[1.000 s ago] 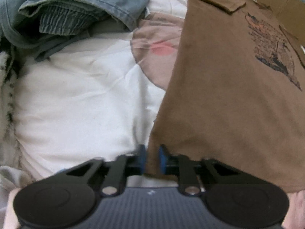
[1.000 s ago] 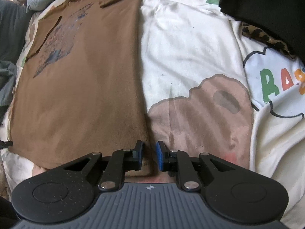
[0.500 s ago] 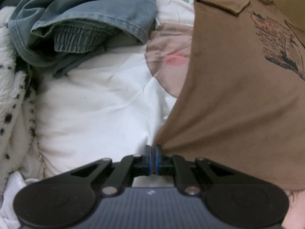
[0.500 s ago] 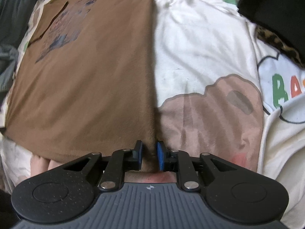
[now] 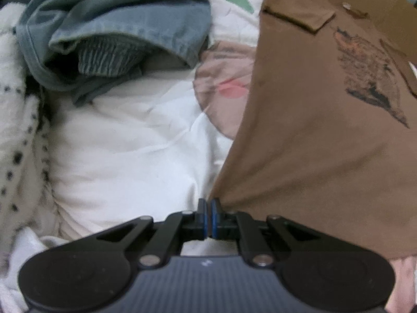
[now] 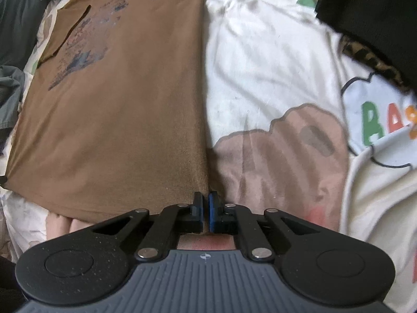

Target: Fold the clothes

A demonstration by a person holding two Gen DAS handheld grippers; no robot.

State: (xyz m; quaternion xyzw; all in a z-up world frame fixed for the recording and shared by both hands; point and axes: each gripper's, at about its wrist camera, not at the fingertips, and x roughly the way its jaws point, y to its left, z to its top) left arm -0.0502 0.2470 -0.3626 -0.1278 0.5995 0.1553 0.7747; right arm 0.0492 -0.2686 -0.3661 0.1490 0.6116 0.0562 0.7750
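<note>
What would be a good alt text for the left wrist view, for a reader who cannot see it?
The left gripper, jaws shut, pinches the near corner of a brown printed T-shirt and pulls the cloth taut above a white cartoon-print bedsheet. A crumpled pile of blue-grey denim clothes lies at the far left.

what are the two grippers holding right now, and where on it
Both hold the brown t-shirt: left gripper on one bottom hem corner, right gripper on the other.

The white bedsheet [image 6: 273,60] carries coloured letters [image 6: 383,124] reading "BA"; the brown T-shirt's [image 6: 125,120] printed lettering is illegible.
</note>
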